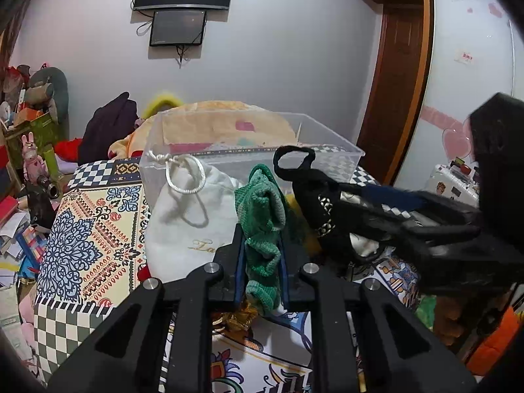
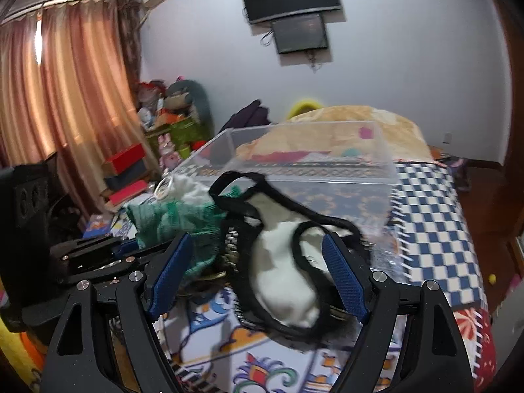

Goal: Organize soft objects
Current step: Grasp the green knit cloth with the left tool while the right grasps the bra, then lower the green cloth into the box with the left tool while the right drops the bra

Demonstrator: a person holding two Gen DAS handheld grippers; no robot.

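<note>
My left gripper (image 1: 262, 249) is shut on a green knitted cloth (image 1: 263, 209), held above the patterned bed cover; the cloth also shows in the right wrist view (image 2: 177, 222). My right gripper (image 2: 258, 262) is open, its blue pads (image 2: 173, 268) on either side of a black-and-white fabric piece with black straps (image 2: 281, 262), not pinching it. That piece and the right gripper (image 1: 376, 206) show at the right of the left wrist view. A white drawstring pouch (image 1: 186, 216) lies left of the green cloth. A clear plastic box (image 1: 249, 150) stands just behind.
The patterned bed cover (image 1: 85, 229) spreads around; a blue checked part (image 2: 435, 229) lies to the right. An orange blanket (image 2: 344, 121) lies behind the box. Toys, boxes and books crowd the left side (image 1: 32, 163). Curtains (image 2: 65, 98) hang at far left.
</note>
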